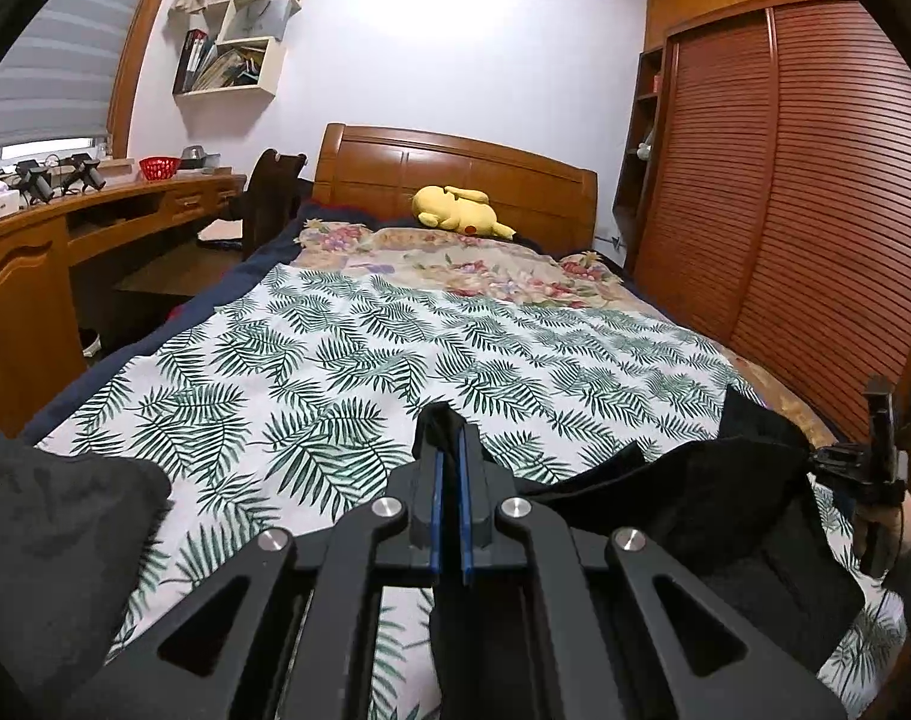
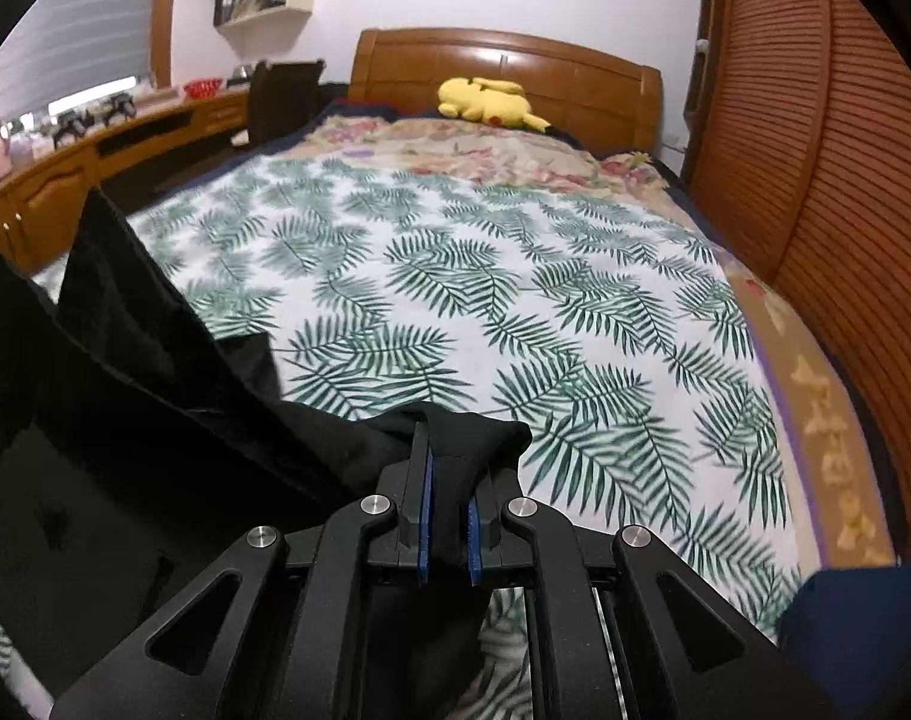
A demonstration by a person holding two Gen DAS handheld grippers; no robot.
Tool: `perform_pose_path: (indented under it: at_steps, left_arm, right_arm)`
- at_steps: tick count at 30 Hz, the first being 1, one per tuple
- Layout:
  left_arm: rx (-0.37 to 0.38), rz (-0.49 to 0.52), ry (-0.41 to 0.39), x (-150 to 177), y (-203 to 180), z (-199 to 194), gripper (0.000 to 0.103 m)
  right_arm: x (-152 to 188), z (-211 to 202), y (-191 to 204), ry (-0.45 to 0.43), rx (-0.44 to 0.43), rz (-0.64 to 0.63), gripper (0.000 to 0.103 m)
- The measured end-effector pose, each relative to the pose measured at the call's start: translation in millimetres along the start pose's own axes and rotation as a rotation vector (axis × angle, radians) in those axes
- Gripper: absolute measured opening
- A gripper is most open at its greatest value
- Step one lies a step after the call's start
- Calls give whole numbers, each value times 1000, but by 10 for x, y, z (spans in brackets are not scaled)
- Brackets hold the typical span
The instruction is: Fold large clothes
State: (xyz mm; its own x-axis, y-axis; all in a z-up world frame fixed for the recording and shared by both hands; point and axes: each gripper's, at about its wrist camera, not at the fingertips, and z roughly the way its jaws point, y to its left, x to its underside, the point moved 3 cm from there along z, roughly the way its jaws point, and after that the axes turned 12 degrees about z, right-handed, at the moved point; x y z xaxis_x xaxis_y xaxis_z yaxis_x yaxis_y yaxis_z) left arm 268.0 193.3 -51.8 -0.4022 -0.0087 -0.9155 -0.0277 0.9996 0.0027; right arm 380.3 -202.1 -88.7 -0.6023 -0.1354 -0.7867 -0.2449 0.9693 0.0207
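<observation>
A: How many clothes do you count?

B: One black garment (image 2: pixel 155 396), as far as I can tell. It hangs over the near edge of the bed (image 1: pixel 359 336), above the leaf-print sheet (image 2: pixel 515 312). A second dark mass sits at the near left corner in the left wrist view; I cannot tell if it is the same piece.

A: And the two grippers?

B: The left gripper (image 1: pixel 449 438) has its fingers closed on a thin fold of the black cloth. The right gripper (image 2: pixel 452 450) has its fingers closed on a thicker bunch, which bulges out past the tips.

A: What is hidden?

B: The shape of the garment: it stretches between both grippers and runs out of the frame below. The right wrist view is a little blurred.

A: Anything else?

B: One yellow plush toy (image 1: pixel 458 211) lies at the far edge, against the wooden headboard (image 1: pixel 455 174). One red basket (image 1: pixel 159 167) stands on the counter (image 1: pixel 113 198) on the left.
</observation>
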Motion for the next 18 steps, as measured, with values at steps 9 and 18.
perform_pose_path:
  at_steps: [9, 18]
  left_arm:
    - [21, 9, -2, -77, -53, 113, 2]
    - [16, 38, 36, -59, -84, 111, 9]
  right_arm:
    - [-286, 471, -3, -8, 63, 58, 6]
    - [-466, 796, -47, -3, 143, 119, 6]
